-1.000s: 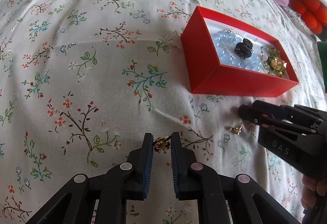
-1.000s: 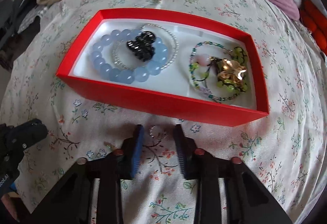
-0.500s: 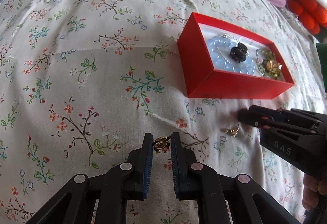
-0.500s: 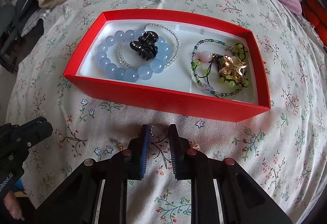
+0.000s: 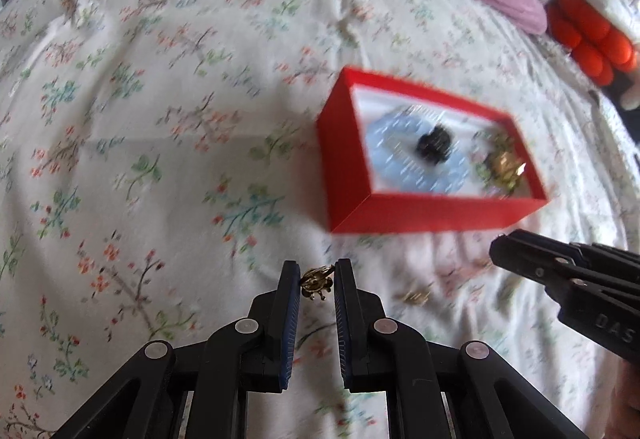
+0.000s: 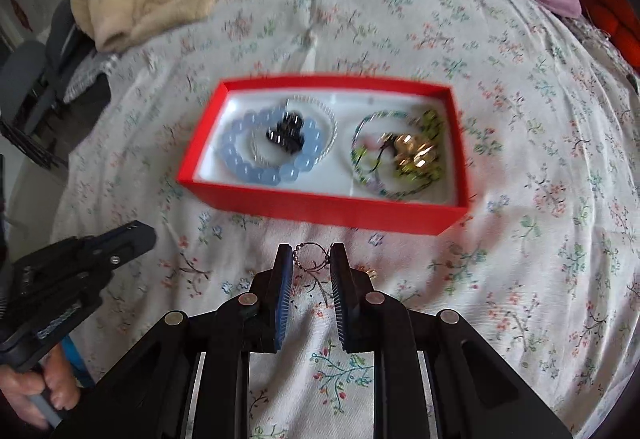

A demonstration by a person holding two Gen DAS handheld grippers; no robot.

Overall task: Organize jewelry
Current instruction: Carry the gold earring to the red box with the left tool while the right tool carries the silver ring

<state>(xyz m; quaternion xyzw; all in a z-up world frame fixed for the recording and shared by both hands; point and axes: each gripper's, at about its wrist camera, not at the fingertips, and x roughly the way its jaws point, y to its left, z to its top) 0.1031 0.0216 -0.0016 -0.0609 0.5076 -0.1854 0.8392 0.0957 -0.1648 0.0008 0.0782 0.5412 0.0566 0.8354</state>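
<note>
Closest up, the left tongs point(image 5: 317, 281) are clamped on a tiny gold earring point(image 5: 316, 282), knobbly and shiny, pinched right at the tips above the floral bedsheet point(image 5: 160, 119). The right tongs point(image 6: 311, 259) are gripping a small ring of silver beads point(image 6: 312, 258), thin wire loop with little balls along one side, also held at the very tips. Just past the left tongs another little gold piece point(image 5: 414, 295) lies loose on the sheet, kinda blurry. Further back sits the red box point(image 6: 320, 205) with a white lining: pale blue bead bracelet point(image 6: 256, 167) on the left with a black claw clip point(image 6: 286, 133) on it, green beaded strand point(image 6: 400, 155) plus a gold flower piece point(image 6: 414, 153) on the right.
</note>
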